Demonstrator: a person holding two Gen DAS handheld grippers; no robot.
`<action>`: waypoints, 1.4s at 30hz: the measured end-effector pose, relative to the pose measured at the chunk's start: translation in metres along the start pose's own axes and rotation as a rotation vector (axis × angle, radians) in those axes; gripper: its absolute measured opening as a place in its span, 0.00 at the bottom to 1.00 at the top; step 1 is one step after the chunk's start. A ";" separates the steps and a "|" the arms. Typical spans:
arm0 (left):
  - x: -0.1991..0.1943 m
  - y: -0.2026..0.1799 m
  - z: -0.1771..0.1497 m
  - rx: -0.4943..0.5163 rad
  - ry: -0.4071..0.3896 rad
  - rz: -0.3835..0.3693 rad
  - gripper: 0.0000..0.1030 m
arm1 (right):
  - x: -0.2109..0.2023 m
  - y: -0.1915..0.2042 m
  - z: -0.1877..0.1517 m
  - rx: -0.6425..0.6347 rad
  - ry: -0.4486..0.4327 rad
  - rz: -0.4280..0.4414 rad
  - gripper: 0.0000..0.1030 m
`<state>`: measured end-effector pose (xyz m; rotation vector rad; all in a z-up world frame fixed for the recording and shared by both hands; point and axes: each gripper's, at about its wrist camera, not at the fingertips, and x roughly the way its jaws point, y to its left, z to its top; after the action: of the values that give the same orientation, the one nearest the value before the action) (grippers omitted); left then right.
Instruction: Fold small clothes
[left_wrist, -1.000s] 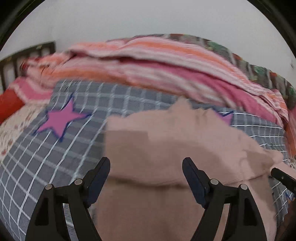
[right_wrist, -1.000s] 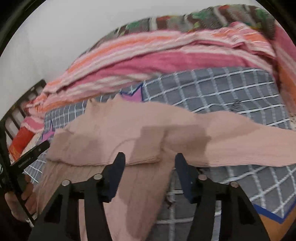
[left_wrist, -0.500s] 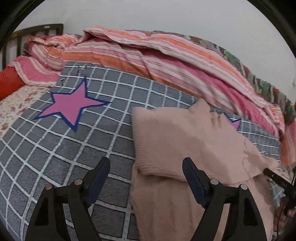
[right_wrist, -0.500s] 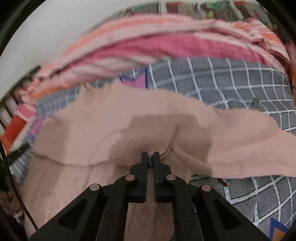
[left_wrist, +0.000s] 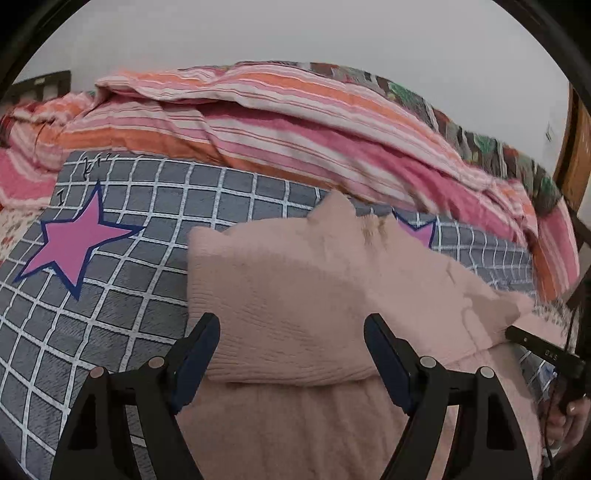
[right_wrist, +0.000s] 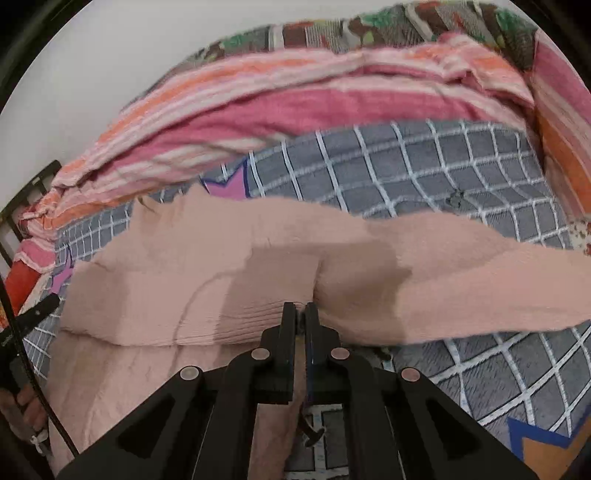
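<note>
So I've got the pale pink knitted garment (left_wrist: 317, 295) lying on the grey checked blanket (left_wrist: 122, 302) that covers the bed, roughly mid-blanket and running off toward its right edge; its top part is folded over onto the lower part, so there's a thick doubled edge facing me; my left gripper (left_wrist: 291, 350) has its tongs spread wide, hanging just over that folded edge, one finger above the bare blanket beside the garment's left side and the other above the cloth, and I can't tell if either tip actually touches; my right gripper (right_wrist: 300, 314) has its tongs pressed together with a fold of the garment (right_wrist: 258, 266) pinched between them, right at the doubled edge, and the cloth bunches into a crease there; from that pinch a long sleeve (right_wrist: 480, 280) stretches away to the right across the blanket (right_wrist: 424, 166); a pink star (left_wrist: 72, 243) printed on the blanket sits well to the left of the garment, and another star peeks out from behind its far edge; along the far edge of the bed there's a heap of striped pink and orange bedding (left_wrist: 295, 125) against the wall.
</note>
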<state>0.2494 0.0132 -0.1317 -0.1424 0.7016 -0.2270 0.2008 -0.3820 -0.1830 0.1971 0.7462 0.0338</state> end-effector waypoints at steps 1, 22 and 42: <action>0.006 -0.002 -0.001 0.011 0.024 0.018 0.77 | 0.006 0.002 -0.002 -0.008 0.027 -0.009 0.05; 0.029 -0.010 -0.009 0.088 0.132 0.095 0.86 | -0.081 -0.186 -0.028 0.175 -0.011 -0.280 0.68; 0.018 -0.001 -0.009 0.034 0.082 0.042 0.87 | -0.046 -0.239 0.021 0.292 0.002 -0.276 0.06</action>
<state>0.2569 0.0067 -0.1495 -0.0859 0.7809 -0.2050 0.1715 -0.6249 -0.1825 0.3704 0.7733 -0.3389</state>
